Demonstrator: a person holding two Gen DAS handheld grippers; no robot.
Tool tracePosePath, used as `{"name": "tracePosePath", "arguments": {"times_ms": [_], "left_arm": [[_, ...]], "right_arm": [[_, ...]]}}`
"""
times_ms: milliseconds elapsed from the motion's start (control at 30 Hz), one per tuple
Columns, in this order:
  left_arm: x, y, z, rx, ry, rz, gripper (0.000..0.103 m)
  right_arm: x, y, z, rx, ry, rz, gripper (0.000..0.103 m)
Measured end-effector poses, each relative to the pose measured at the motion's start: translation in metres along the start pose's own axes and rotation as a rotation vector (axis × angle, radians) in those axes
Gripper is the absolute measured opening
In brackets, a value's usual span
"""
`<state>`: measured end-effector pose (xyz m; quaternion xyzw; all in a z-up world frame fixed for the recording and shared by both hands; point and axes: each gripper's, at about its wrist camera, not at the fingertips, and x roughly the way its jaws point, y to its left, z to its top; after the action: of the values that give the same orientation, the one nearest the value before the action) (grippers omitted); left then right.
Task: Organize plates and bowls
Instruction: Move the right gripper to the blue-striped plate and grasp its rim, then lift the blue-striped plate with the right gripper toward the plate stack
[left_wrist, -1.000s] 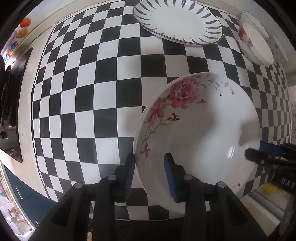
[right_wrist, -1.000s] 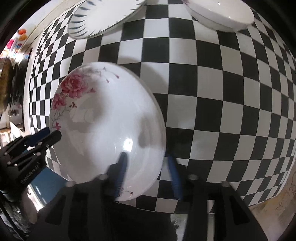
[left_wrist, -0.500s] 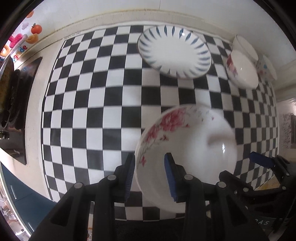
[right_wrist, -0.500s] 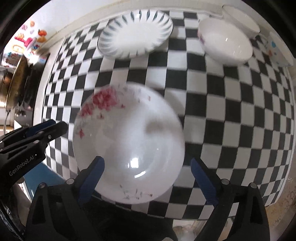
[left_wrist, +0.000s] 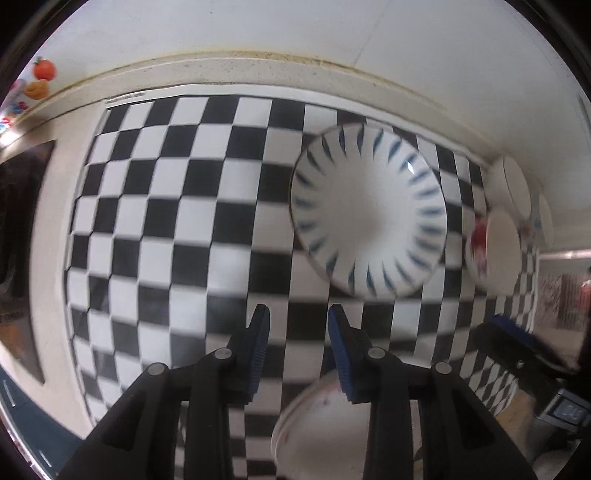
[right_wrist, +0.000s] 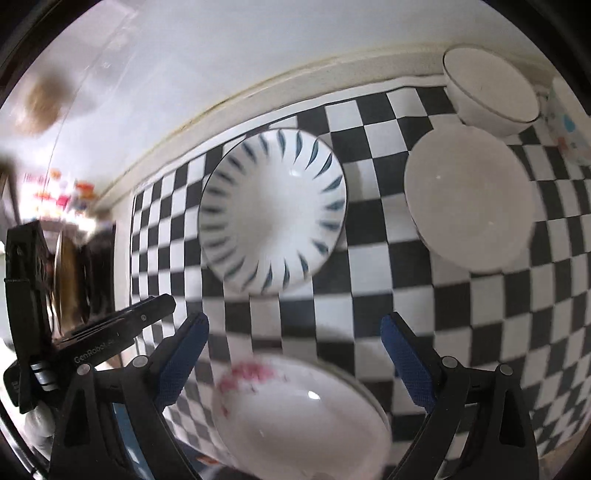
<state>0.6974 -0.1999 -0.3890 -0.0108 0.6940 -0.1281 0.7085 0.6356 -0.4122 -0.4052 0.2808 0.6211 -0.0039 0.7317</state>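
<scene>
A white plate with pink roses (right_wrist: 299, 417) lies on the checkered counter near the front edge, below and between my right gripper's (right_wrist: 295, 350) wide-open fingers; it also shows low in the left wrist view (left_wrist: 321, 432). My left gripper (left_wrist: 298, 339) is open with a narrow gap and empty, raised above that plate's left rim. A white plate with blue dashes (left_wrist: 369, 214) (right_wrist: 273, 210) sits further back. A white bowl with a red flower (left_wrist: 495, 254) (right_wrist: 469, 199) and a second white bowl (right_wrist: 491, 88) stand at the back right.
The black-and-white checkered mat (left_wrist: 184, 221) covers the counter up to the white wall. A stove with a pan (right_wrist: 70, 273) is at the left. A patterned cup (right_wrist: 569, 122) stands at the far right.
Both grippers have let go of the rose plate and pulled up and back; the plate now lies low in both views. The right gripper opened wide.
</scene>
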Motion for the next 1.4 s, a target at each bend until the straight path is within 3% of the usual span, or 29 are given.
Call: {"name": "tracePosePath", "arguments": {"times_ms": [167, 333, 500, 700, 833, 900, 1167, 1400], "left_arm": [[0.018, 0.007, 0.044, 0.021, 0.021, -0.004, 0.03], [0.043, 0.008, 0.076, 0.049, 0.066, 0.001, 0.03], [0.061, 0.008, 0.091, 0.061, 0.102, -0.007, 0.03], [0.077, 0.006, 0.094, 0.093, 0.13, -0.039, 0.03], [0.08, 0.006, 0.092, 0.116, 0.117, -0.032, 0.03], [0.08, 0.005, 0.091, 0.112, 0.107, -0.059, 0.02], [0.072, 0.013, 0.086, 0.103, 0.065, -0.037, 0.02], [0.061, 0.002, 0.061, 0.094, 0.025, -0.018, 0.02]], "right_arm": [[0.041, -0.006, 0.039, 0.098, 0.024, 0.067, 0.095], [0.074, -0.01, 0.063, 0.133, 0.041, 0.027, 0.084], [0.096, -0.014, 0.076, 0.144, 0.053, -0.026, 0.058], [0.107, -0.029, 0.078, 0.167, 0.042, -0.075, 0.015], [0.109, -0.036, 0.078, 0.184, 0.046, -0.013, 0.011], [0.11, -0.034, 0.08, 0.171, 0.044, -0.016, 0.011], [0.112, -0.031, 0.092, 0.152, 0.053, -0.006, 0.012], [0.101, -0.021, 0.081, 0.103, 0.04, -0.004, 0.011]]}}
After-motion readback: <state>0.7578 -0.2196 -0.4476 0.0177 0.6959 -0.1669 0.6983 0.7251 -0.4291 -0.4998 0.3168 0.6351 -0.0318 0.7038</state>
